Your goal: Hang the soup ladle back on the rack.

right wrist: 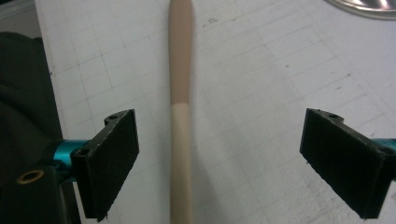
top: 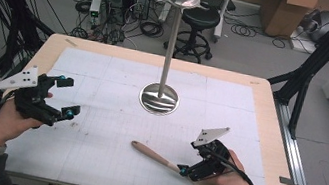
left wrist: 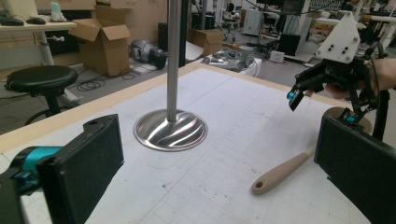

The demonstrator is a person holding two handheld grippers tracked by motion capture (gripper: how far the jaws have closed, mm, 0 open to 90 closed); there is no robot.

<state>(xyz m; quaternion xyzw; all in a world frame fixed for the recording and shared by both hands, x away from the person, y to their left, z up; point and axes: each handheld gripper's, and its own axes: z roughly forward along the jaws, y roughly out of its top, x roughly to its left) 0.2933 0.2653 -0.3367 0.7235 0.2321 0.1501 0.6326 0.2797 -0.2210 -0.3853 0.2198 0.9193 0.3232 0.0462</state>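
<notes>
Right gripper (top: 183,169) sits low over the spatula (top: 157,155) at the near right of the desk (top: 267,135); jaws wide apart, straddling the shaft, pads clear of it on both sides; nothing gripped. Spatula lies flat, wooden handle pointing left and far, pale blade end under the right hand (top: 233,182). Left gripper (top: 68,97) hovers at near left, jaws open and empty. Steel stand (top: 159,98) upright at desk centre, well apart from the spatula.

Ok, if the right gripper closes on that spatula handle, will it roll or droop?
The spatula looks stiff and light, so drooping seems unlikely. Its rounded, smooth handle could slip or twist between the right gripper pads. The wide pale head should stop it rolling far.
</notes>
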